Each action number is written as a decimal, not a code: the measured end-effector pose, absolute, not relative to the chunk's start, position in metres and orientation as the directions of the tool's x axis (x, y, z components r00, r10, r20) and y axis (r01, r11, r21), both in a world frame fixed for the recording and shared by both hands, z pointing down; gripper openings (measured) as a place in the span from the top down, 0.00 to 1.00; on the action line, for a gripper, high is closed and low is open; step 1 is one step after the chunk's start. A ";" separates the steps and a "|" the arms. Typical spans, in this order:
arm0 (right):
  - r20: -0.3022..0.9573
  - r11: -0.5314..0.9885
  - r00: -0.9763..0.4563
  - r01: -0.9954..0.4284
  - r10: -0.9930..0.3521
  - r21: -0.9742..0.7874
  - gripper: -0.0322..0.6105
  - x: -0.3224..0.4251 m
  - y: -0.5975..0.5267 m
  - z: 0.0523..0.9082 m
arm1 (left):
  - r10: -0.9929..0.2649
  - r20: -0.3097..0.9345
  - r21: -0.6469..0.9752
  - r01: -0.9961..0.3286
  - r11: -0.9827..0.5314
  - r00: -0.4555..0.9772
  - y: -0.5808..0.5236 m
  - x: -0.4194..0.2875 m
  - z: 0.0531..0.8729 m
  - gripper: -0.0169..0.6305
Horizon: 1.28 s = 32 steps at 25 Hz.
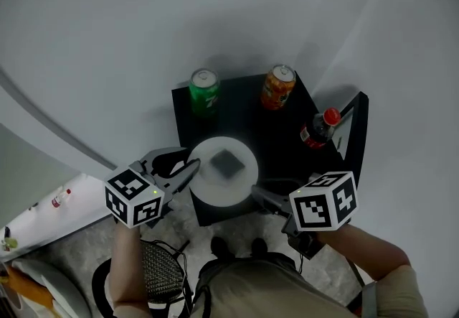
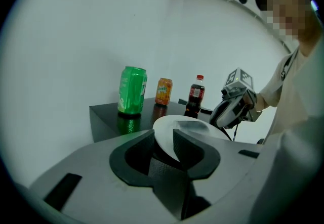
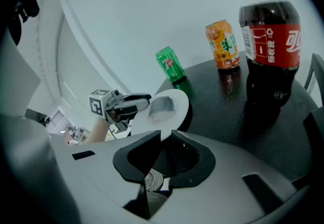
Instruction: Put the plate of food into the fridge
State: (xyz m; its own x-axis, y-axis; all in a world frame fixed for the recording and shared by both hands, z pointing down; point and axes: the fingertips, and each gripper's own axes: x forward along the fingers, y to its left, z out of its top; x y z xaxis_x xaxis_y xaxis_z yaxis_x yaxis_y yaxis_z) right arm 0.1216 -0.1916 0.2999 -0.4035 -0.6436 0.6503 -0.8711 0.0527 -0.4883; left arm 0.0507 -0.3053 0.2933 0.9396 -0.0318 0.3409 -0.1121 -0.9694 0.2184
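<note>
A white plate point(image 1: 208, 185) is sitting at the near edge of the small black table point(image 1: 244, 117), with a grey chunk of food point(image 1: 228, 164) lying on its middle. The left gripper point(image 1: 192, 168) is pointing at the plate from the left. Its fingers point(image 2: 188, 147) are standing wide apart with the plate's left rim between them, not pinching it. The right gripper point(image 1: 258, 193) is pointing at the plate's near-right rim. Its fingers point(image 3: 185, 152) are sitting closer together, with the rim poking into the gap. They seem not to be pressing on it, though the gap is dim there. Beyond the plate, a green can point(image 1: 204, 90) is standing at the far left of the table and an orange can point(image 1: 278, 85) at the far right. A cola bottle point(image 1: 319, 128) with a red cap is standing by the right edge. All three are upright and apart from the plate.
</note>
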 end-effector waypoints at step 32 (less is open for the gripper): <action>0.585 0.161 -0.469 -0.851 -0.662 -0.500 0.87 0.091 -0.188 0.298 | -0.015 0.164 0.638 -0.117 -0.761 0.986 -0.283 -0.005 0.301 0.80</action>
State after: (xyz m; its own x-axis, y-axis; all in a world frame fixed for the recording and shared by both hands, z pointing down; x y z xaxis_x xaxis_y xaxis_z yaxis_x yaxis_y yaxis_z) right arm 0.0907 -0.1877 0.2975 -0.4686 -0.6623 0.5847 -0.8510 0.1608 -0.4998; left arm -0.0047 -0.2827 0.3011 0.9864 -0.0148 0.1635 -0.1171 -0.7614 0.6377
